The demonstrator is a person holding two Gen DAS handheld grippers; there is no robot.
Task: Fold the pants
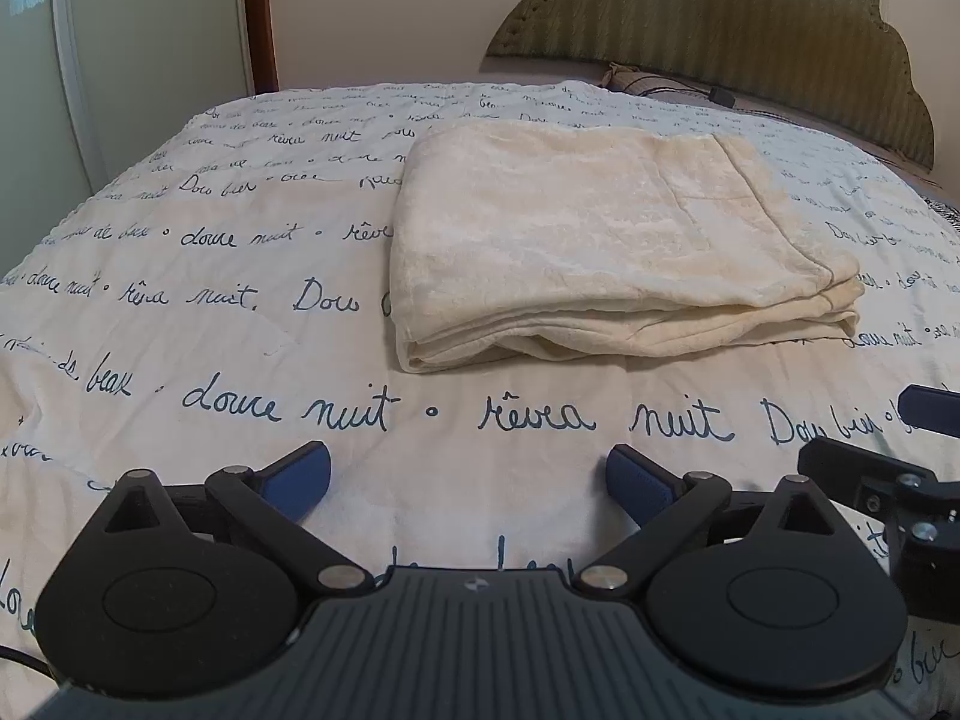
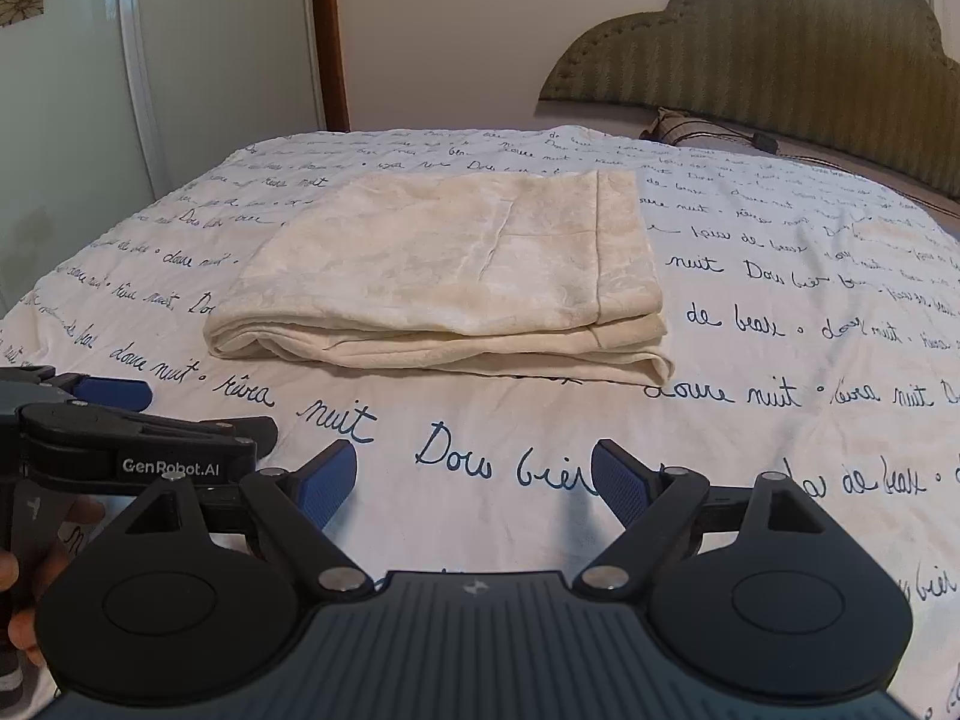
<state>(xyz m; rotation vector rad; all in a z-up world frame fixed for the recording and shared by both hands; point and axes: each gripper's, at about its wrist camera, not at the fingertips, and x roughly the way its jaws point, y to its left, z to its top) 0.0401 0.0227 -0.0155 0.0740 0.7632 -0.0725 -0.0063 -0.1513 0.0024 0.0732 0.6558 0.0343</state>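
The cream pants (image 1: 612, 240) lay folded in a neat stack on the script-printed bedspread (image 1: 240, 360), toward the headboard (image 1: 750, 30). Both the left gripper (image 1: 468, 477) and right gripper (image 2: 474, 477) hovered near them, jaws spread wide, holding nothing.

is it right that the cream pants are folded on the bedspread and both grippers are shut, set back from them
Not quite. Both wrist views show the left gripper and the right gripper open, blue pads wide apart and holding nothing. The rest stands: the cream pants lie folded on the bedspread, with both grippers set back from them.
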